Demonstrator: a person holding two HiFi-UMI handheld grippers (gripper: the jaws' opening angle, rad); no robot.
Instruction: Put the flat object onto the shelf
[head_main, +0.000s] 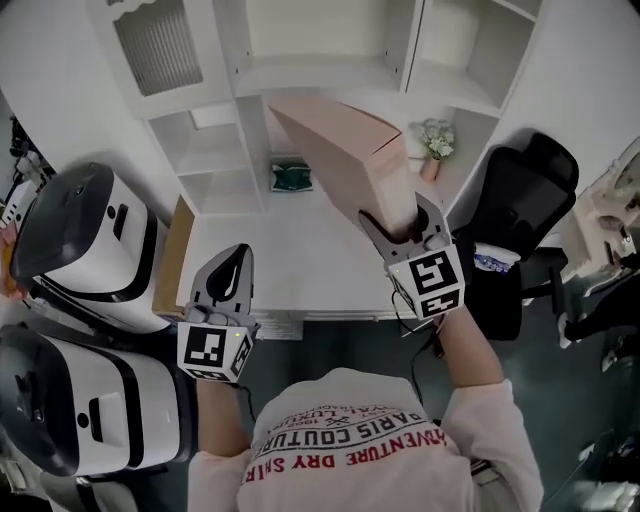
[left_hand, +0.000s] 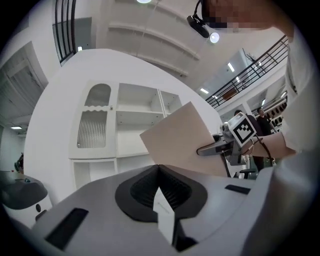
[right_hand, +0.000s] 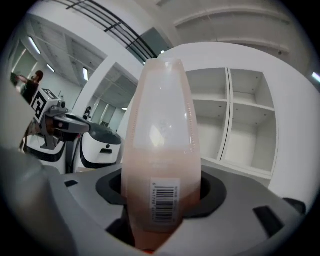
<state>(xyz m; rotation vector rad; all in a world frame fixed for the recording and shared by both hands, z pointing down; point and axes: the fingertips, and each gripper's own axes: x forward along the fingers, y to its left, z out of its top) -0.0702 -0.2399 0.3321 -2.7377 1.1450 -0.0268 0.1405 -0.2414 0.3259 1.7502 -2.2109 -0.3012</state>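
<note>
Flat pink box (head_main: 345, 160): clamped edgewise in right gripper (head_main: 400, 225), held high, short of shelf (head_main: 320, 75). Left gripper (head_main: 230, 265): jaws together, empty. Handling: align with shelf opening, slide in flat, then release.

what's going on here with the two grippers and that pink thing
A person holds a two-jaw gripper in each hand. The right gripper is clamped on one end of a flat pale pink package with a barcode label. It holds the package tilted in the air above the white desk, in front of the white shelf unit. The package is not yet on a shelf. The left gripper is off to the side with its jaws together, clear of the package.
</note>
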